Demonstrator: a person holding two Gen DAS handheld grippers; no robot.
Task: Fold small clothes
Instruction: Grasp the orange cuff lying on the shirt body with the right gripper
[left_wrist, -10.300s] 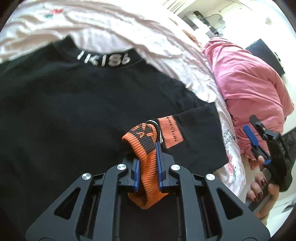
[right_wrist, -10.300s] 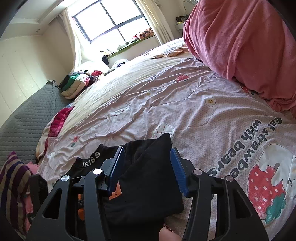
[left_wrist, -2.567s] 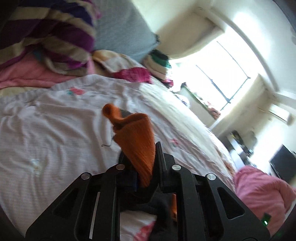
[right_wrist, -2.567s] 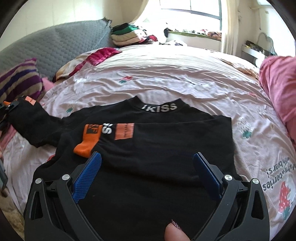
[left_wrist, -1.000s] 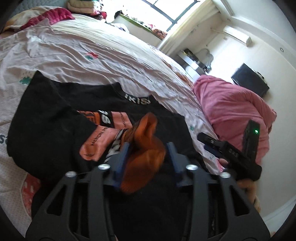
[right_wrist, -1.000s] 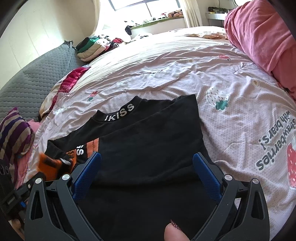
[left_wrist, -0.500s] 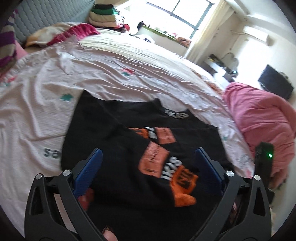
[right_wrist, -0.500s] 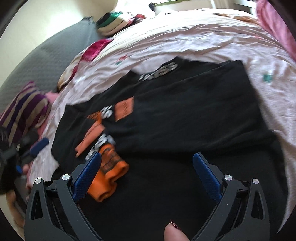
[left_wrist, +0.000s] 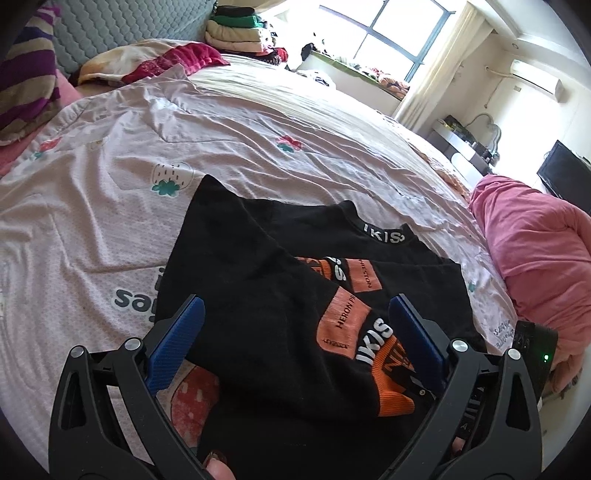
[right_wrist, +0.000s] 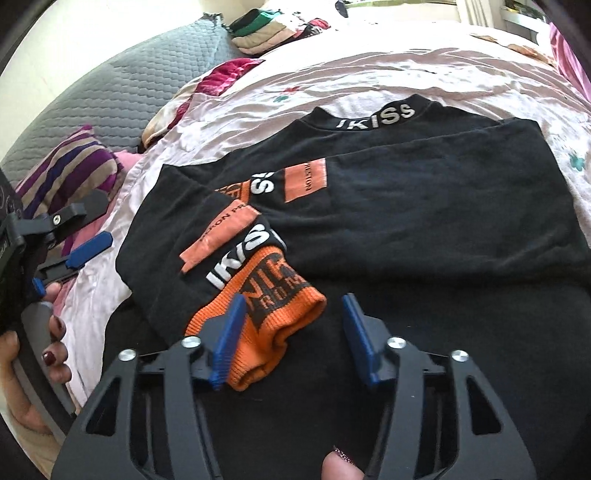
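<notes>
Left claw (left_wrist: 293, 345) gapes wide over the black sweater (right_wrist: 424, 206); right claw (right_wrist: 291, 334), just narrowing, grips nothing.

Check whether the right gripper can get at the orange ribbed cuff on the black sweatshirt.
Probably yes: the right gripper hovers beside the orange ribbed cuff, which lies exposed on the black sweatshirt; its jaws, just closing, hold nothing.

Left gripper (left_wrist: 295, 347) agape, right gripper (right_wrist: 291, 332) half-closing
</notes>
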